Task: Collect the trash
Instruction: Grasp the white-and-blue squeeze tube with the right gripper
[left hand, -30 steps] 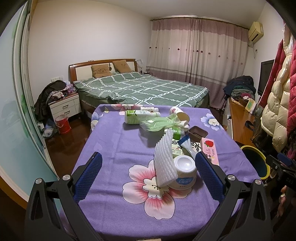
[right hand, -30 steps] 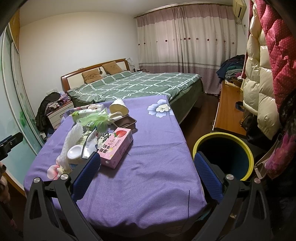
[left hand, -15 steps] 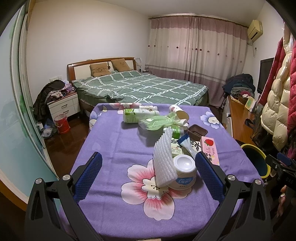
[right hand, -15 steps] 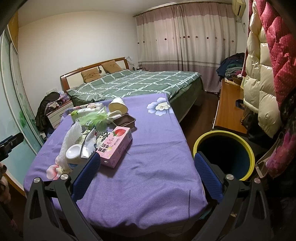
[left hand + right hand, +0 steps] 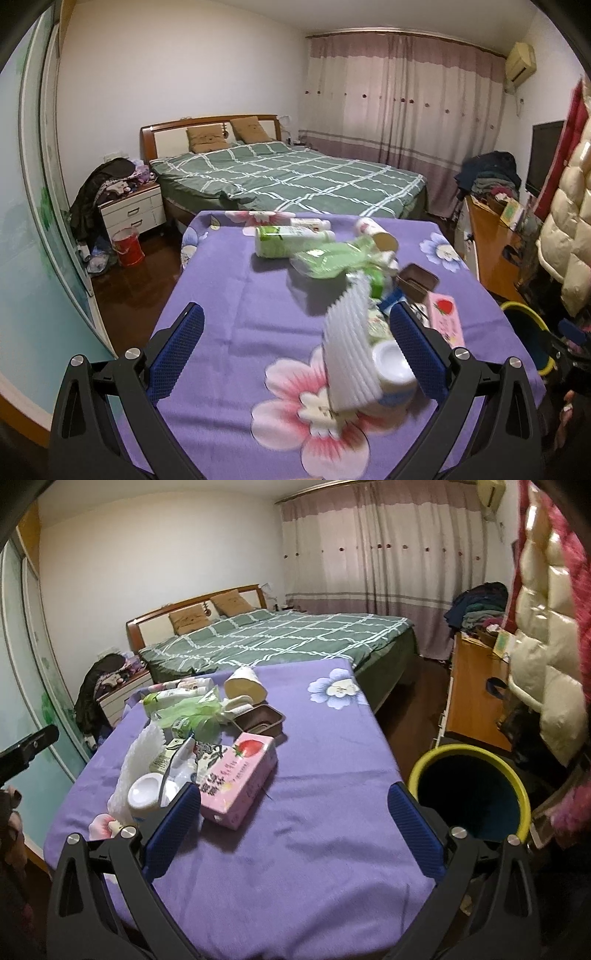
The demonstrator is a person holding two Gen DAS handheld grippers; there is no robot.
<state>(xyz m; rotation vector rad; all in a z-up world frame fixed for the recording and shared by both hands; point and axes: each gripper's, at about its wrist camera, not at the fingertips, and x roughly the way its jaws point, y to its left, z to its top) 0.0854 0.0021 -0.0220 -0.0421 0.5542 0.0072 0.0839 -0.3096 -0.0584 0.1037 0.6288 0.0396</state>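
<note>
Both grippers, left (image 5: 295, 345) & right (image 5: 291, 825), fingers released w/ nothing held, have edged closer to the trash pile: nearest the foam sleeve (image 5: 351, 354) & white cup (image 5: 393, 365), then pink box (image 5: 240, 775) mid-bench (image 5: 314, 849), bin (image 5: 469, 790) beside it, so pickup looks imminent.

One purple flowered tablecloth (image 5: 314, 775) carries a single heap of litter: one pink strawberry carton (image 5: 240, 775), one brown tray (image 5: 258, 720), one white ribbed foam sleeve (image 5: 351, 350), one white tub (image 5: 393, 365), one green plastic bag (image 5: 332, 258), one tipped paper cup (image 5: 245, 688) and two lying bottles, one green-labelled (image 5: 288, 240) and one small white (image 5: 310, 222). Perhaps two more small cartons sit buried in the blurred middle. One yellow-rimmed bin (image 5: 469, 794) stands on the floor. Beyond: one bed (image 5: 288, 181), two pillows (image 5: 205, 138), one red bucket (image 5: 127, 247).
</note>
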